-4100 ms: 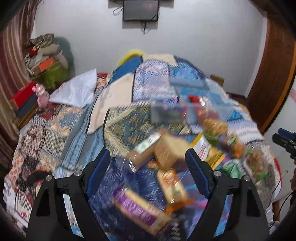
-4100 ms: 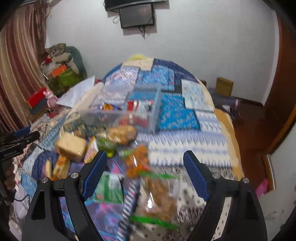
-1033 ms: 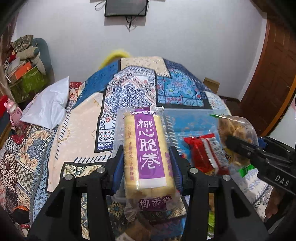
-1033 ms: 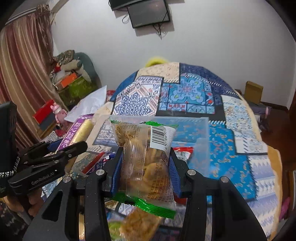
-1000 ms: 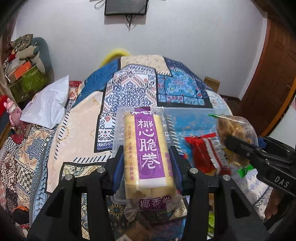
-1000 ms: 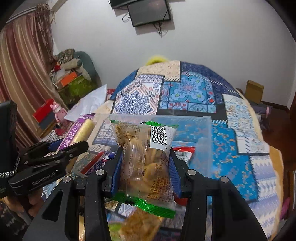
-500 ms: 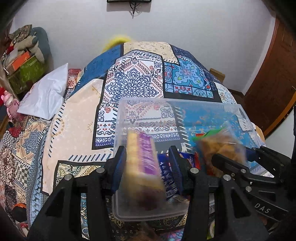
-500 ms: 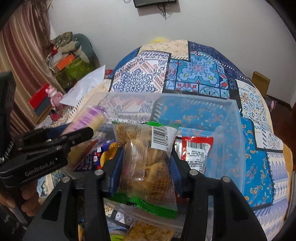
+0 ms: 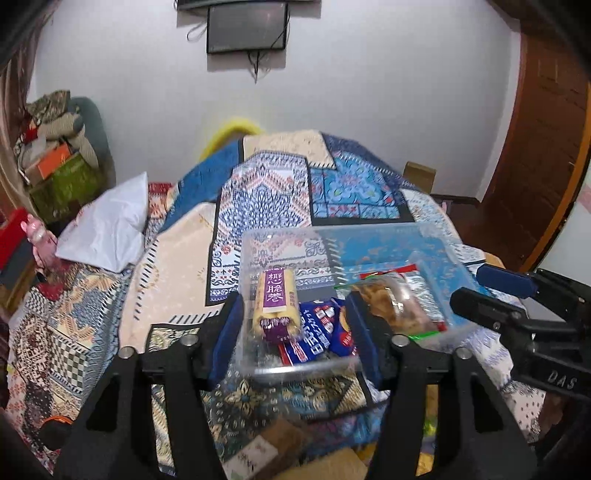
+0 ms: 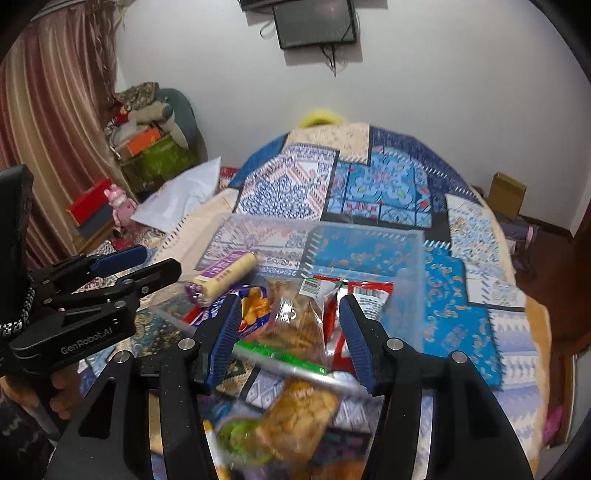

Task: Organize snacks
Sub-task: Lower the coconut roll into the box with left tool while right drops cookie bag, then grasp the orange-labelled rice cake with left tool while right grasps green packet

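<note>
Since a second ago, dropped from parted left gripper (image 9: pixel 293 334) into clear bin (image 9: pixel 436 236): purple-labelled roll pack (image 9: pixel 276 301), beside crackly chip bag (image 10: pixel 295 321) let go by right gripper (image 10: pixel 288 338); likely light, crushable, best pinched mid-length.

The room has a plain white wall (image 9: pixel 369 92) with a dark screen (image 9: pixel 246 26) mounted high at 12 o'clock, cables hanging under it. A bed with a patchwork cover (image 9: pixel 280 192) fills the middle. At 9 o'clock a white pillow (image 9: pixel 107 229) lies near a pile of boxes and bags (image 9: pixel 55 162). A brown wooden door (image 9: pixel 546 155) stands at 3 o'clock, and a striped curtain (image 10: pixel 48 110) hangs at 10 o'clock.
</note>
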### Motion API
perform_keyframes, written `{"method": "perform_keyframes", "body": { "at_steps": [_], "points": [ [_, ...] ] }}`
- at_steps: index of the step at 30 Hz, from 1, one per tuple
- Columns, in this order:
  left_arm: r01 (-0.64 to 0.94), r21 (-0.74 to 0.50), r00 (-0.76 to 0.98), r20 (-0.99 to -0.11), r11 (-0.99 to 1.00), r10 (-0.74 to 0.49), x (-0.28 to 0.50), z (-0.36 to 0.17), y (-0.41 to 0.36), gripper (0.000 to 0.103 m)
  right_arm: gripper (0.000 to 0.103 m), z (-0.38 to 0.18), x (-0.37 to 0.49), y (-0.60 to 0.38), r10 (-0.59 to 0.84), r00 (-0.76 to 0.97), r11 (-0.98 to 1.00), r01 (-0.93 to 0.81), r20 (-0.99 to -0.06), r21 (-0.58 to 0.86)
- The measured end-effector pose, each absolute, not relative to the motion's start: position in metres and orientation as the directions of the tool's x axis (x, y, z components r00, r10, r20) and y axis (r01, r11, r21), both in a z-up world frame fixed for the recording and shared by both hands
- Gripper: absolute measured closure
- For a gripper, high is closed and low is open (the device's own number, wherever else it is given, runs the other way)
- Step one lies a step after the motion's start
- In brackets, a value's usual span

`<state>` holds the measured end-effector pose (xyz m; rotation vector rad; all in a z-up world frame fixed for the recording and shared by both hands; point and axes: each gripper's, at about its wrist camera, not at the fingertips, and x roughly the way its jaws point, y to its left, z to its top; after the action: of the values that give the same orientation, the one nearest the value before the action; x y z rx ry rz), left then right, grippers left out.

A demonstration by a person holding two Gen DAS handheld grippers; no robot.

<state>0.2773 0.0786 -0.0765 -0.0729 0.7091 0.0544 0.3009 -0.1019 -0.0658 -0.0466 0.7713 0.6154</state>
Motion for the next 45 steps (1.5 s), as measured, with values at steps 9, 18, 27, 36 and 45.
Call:
{"method": "perform_keyframes", "body": {
  "at_steps": [9,18,27,36,45],
  "points": [
    [-0.062,-0.046,0.789,-0.614,0.997,0.021,0.206,-0.052,0.065,0.031,0.052,-0.048,0.251,-0.138,0.504,0.584,0.83,-0.53,-0.637,0.171],
    [-0.081,-0.051,0.72,-0.693,0.995,0.023,0.147,-0.088,0.06,0.03,0.051,-0.068,0.2,-0.164,0.492,0.548,0.83,-0.53,-0.677,0.175],
    [-0.104,-0.067,0.606,-0.795,0.992,0.009,0.123,-0.151,0.059,0.03,0.051,-0.118,0.172,-0.171,0.482,0.453,0.829,-0.514,-0.75,0.223],
    [-0.118,-0.097,0.546,-0.838,0.988,-0.017,0.124,-0.193,0.055,0.03,0.051,-0.152,0.162,-0.157,0.479,0.377,0.814,-0.528,-0.793,0.241],
    [-0.141,-0.059,0.581,-0.813,0.988,0.035,0.123,-0.195,0.057,0.064,0.053,-0.171,0.162,-0.144,0.456,0.356,0.812,-0.541,-0.816,0.217]
  ]
}}
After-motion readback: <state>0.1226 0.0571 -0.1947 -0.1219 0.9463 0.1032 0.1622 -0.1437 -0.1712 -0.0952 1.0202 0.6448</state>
